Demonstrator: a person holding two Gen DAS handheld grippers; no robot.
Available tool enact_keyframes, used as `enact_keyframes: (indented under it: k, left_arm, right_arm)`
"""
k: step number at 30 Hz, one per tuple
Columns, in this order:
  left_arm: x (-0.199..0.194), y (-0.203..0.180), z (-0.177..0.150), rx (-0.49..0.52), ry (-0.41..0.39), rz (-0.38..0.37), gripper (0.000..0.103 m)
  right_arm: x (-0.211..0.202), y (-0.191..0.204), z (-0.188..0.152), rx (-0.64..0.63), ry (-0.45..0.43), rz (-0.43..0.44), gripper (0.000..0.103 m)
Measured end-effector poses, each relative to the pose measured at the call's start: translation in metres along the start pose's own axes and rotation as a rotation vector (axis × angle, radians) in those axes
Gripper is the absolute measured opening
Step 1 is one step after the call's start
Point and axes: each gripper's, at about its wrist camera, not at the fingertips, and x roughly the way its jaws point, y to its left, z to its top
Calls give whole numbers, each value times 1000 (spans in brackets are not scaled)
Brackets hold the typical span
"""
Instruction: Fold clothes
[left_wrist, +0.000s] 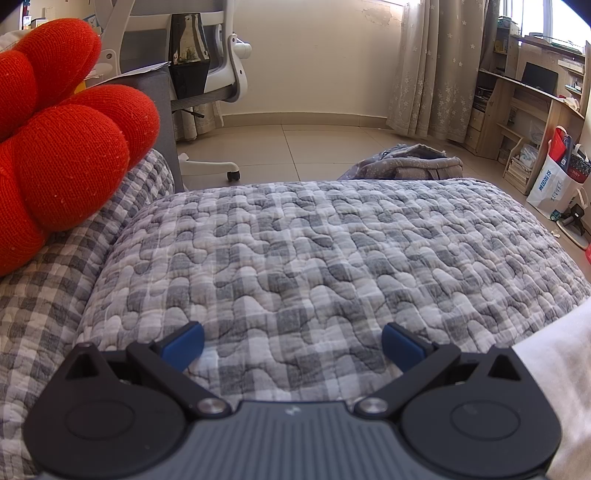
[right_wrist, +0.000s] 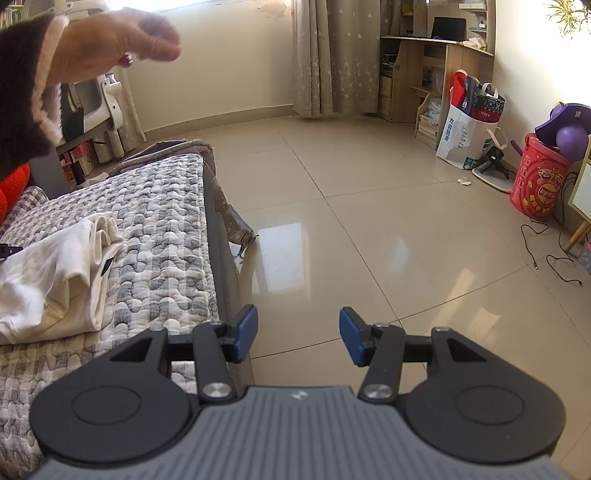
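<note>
A white garment (right_wrist: 55, 273) lies folded in loose layers on the grey checked quilt (right_wrist: 162, 229) at the left of the right wrist view. Its edge shows as a white patch (left_wrist: 565, 369) at the lower right of the left wrist view. My left gripper (left_wrist: 291, 347) hangs open just above the bare quilt (left_wrist: 295, 251), nothing between its blue pads. My right gripper (right_wrist: 298, 334) is open too, out past the quilt's edge over the floor, to the right of the garment and apart from it.
A red knotted cushion (left_wrist: 55, 147) sits on the quilt's left. A person's hand and dark sleeve (right_wrist: 103, 48) hang at the upper left. Grey cloth (left_wrist: 406, 162) lies beyond the quilt's far edge. An office chair (left_wrist: 207, 74), bags (right_wrist: 469, 125) and a red bucket (right_wrist: 535, 177) stand around the tiled floor (right_wrist: 369, 221).
</note>
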Motion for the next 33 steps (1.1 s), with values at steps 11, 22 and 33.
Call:
enact_keyframes:
  k: [11, 22, 33]
  left_arm:
    - [0, 0, 0, 0, 0, 0, 103]
    - [0, 0, 0, 0, 0, 0, 103]
    - [0, 0, 0, 0, 0, 0, 103]
  right_arm:
    - [-12, 13, 2, -27, -2, 45, 53]
    - [-26, 51, 14, -92, -13, 83, 57]
    - [-22, 102, 27, -168, 0, 139, 60]
